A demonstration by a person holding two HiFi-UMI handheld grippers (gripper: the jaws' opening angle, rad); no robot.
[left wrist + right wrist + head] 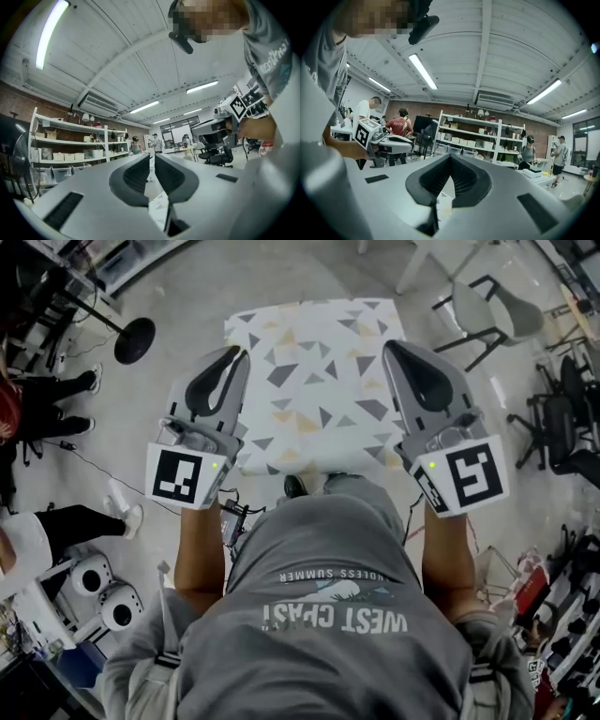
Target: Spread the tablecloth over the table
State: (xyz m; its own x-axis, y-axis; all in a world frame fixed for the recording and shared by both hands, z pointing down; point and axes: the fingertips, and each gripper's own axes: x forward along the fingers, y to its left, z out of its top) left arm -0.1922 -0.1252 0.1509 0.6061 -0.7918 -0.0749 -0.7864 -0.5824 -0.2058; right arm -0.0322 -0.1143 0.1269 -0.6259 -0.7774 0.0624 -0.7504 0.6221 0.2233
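Observation:
A white tablecloth (314,381) with grey and tan triangles lies spread out below me, between my two raised grippers; the table is hidden beneath it. My left gripper (239,354) is level at the cloth's left side, with its jaws nearly together. A bit of white cloth (159,206) shows pinched low between them in the left gripper view. At the cloth's right side, my right gripper (389,345) has its jaws closed tight. The right gripper view shows a strip of cloth (444,192) caught between them. Each gripper view also shows the other gripper across the room.
A black round stand base (136,340) sits on the floor at the far left. Chairs (487,310) stand at the far right. Seated people's legs (56,390) are at the left. White shelving (478,133) with bins lines the brick wall, and people stand near it.

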